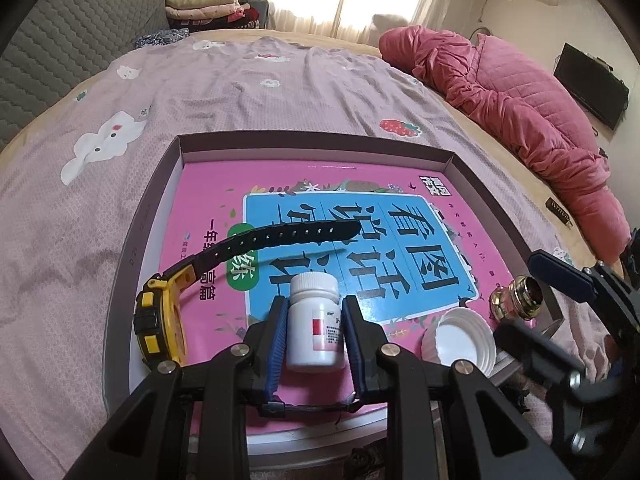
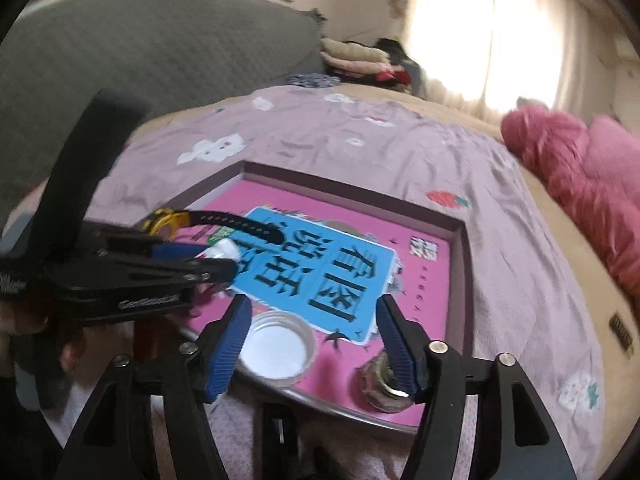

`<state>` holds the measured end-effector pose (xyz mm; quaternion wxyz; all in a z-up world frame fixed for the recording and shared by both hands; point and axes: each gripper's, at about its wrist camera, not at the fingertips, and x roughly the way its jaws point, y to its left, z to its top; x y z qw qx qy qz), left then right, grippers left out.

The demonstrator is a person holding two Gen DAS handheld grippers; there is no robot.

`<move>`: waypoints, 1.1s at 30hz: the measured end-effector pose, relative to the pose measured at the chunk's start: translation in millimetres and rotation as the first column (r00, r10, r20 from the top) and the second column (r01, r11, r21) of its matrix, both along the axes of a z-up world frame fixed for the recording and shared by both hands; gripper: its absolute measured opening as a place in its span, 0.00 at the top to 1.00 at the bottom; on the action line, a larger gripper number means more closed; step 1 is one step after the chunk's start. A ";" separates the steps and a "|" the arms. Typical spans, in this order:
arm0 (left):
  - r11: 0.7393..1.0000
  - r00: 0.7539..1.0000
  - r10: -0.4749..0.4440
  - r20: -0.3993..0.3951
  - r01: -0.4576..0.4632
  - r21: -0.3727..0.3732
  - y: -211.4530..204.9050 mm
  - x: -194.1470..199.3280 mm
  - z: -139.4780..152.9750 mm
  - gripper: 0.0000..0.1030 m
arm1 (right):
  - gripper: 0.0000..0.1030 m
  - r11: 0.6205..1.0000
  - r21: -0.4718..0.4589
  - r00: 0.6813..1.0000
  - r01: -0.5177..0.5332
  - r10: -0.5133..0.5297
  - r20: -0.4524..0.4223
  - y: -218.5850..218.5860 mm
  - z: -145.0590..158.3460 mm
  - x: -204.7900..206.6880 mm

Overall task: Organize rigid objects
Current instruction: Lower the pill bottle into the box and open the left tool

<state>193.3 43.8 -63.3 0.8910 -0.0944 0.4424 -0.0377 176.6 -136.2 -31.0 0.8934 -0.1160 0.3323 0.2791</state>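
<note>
A shallow box lid [image 1: 312, 138] lies on the bed with a pink and blue book [image 1: 360, 232] inside. My left gripper [image 1: 314, 312] is shut on a white pill bottle [image 1: 316, 324], which stands upright on the book. A yellow and black watch [image 1: 160, 320] lies to its left, strap stretched over the book. A white cap [image 1: 460, 338] lies open side up to the right, beside a small gold bottle [image 1: 518, 296]. In the right wrist view my right gripper [image 2: 312, 316] is open and empty above the white cap [image 2: 276, 344], its right finger next to the gold bottle [image 2: 380, 388].
The bed has a lilac sheet [image 1: 240, 92] with printed patches. A pink quilted blanket [image 1: 520, 108] lies along the right side. A grey headboard [image 1: 68, 40] and folded clothes [image 1: 208, 6] are at the far left. A dark screen [image 1: 592, 84] stands at right.
</note>
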 end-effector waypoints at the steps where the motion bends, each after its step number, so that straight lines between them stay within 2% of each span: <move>1: 1.000 1.000 0.000 0.000 0.000 -0.003 0.4 -0.3 0.0 0.74 | 0.34 1.000 0.013 1.000 0.014 -0.014 -0.010 -3.5 0.4 1.7; 8: 1.000 1.000 0.003 0.001 -0.003 -0.023 4.4 -2.3 1.0 0.74 | 0.34 0.997 0.037 0.997 0.073 -0.071 -0.043 -15.4 -1.7 9.4; 21: 0.998 0.999 0.023 0.046 -0.021 -0.051 11.8 -10.0 15.5 0.73 | 0.32 0.994 0.039 0.994 0.106 -0.106 -0.023 -22.6 1.2 8.3; 23: 0.998 0.998 0.029 0.058 -0.026 -0.056 13.7 -11.7 19.0 0.70 | 0.32 0.993 0.041 0.994 0.112 -0.111 -0.019 -24.2 2.2 7.9; 25: 0.998 0.997 0.035 0.073 -0.030 -0.056 16.1 -13.8 22.8 0.60 | 0.31 0.992 0.044 0.993 0.118 -0.118 -0.017 -25.5 3.3 7.6; 33: 0.997 0.989 0.061 0.135 -0.053 -0.059 24.2 -22.8 39.1 0.59 | 0.29 0.985 0.079 0.988 0.156 -0.155 -0.017 -35.6 9.9 7.0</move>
